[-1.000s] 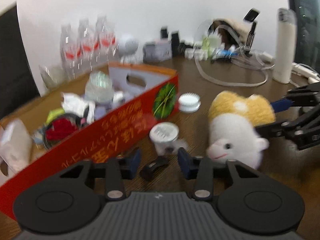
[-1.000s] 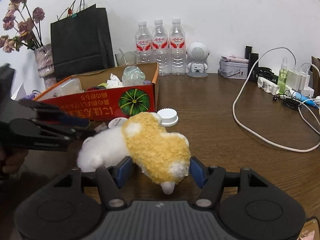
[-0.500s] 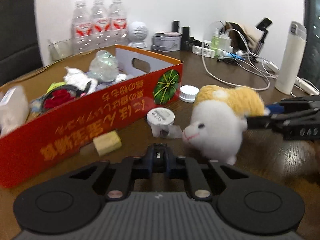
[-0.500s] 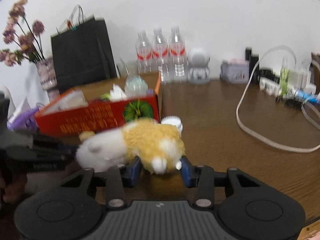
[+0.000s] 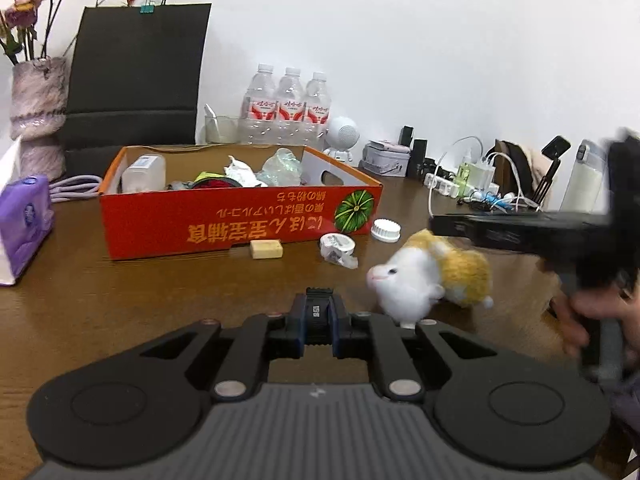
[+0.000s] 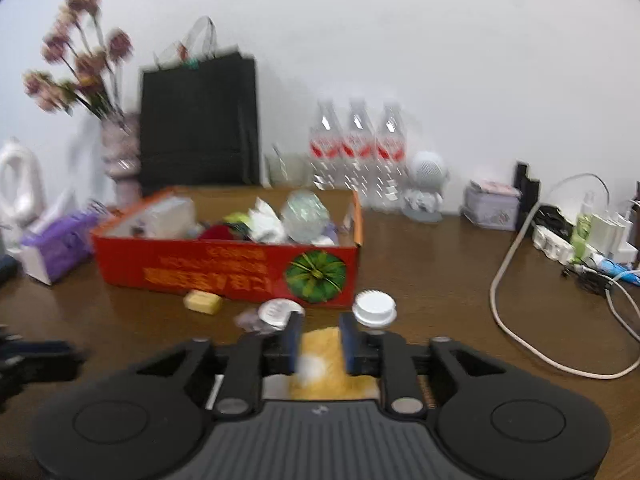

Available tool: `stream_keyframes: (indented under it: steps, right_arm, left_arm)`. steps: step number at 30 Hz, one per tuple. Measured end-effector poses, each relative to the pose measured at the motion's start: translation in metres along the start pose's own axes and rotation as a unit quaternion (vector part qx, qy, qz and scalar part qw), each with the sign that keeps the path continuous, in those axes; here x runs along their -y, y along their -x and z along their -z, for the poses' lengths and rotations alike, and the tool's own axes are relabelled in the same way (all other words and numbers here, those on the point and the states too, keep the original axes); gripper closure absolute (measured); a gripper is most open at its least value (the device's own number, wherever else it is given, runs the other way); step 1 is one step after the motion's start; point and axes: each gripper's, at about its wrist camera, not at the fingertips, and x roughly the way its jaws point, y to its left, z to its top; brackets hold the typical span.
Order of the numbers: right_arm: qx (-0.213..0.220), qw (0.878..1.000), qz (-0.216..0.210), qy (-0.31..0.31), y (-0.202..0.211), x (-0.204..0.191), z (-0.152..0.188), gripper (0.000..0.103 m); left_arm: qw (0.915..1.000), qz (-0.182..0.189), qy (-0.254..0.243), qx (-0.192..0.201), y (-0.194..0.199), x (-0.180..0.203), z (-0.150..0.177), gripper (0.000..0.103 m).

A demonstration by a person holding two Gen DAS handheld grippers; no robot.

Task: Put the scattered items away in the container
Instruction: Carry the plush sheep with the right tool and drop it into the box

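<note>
**Both jaws loaded, box ahead with a littered front edge**

My left gripper (image 5: 319, 312) is clenched on a small black clip (image 5: 319, 309), which stands upright between my pads. My right gripper (image 6: 319, 340) is closing, its pads pressing the yellow back of the plush toy (image 6: 320, 364). In the left view the plush toy (image 5: 430, 278) hangs at 3 o'clock from my left jaws, white face turned towards them.

The red cardboard box (image 5: 240, 224) lies at 11 o'clock from my left jaws, open-topped and already part filled. Along the foot of its near wall sit a yellow block (image 5: 266, 249), a roll of tape (image 5: 338, 245) and a white cap (image 5: 385, 230), the cap just off the box's right corner. Bare brown table (image 5: 120, 304) stretches between my left jaws and the box. At 9 o'clock a purple tissue pack (image 5: 24, 216) stands near the table's left edge.

In the right view the plush is mostly hidden under my own body, and the whole picture is smeared. The left view shows my right gripper only as a dark blurred bar, with a blurred hand (image 5: 588, 316) below it. What lies deep inside the box I cannot make out.
</note>
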Motion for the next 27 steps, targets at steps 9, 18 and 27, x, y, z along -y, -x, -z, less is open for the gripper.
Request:
stream_keyframes:
  steps: [9, 18, 27]
  right_arm:
    - [-0.052, 0.997, -0.041, -0.031, -0.002, 0.044, 0.016, 0.022]
    - [-0.075, 0.991, -0.104, -0.028, 0.033, 0.017, 0.034, 0.032]
    - [-0.067, 0.995, -0.070, 0.018, 0.033, -0.017, 0.054, 0.055]
  left_arm:
    - [0.9965, -0.059, 0.016, -0.058, -0.013, -0.013, 0.016, 0.090]
    - [0.9946, -0.064, 0.021, -0.079, -0.007, -0.010, 0.022, 0.061]
    - [0.9914, -0.095, 0.034, -0.083, -0.008, -0.014, 0.024, 0.087]
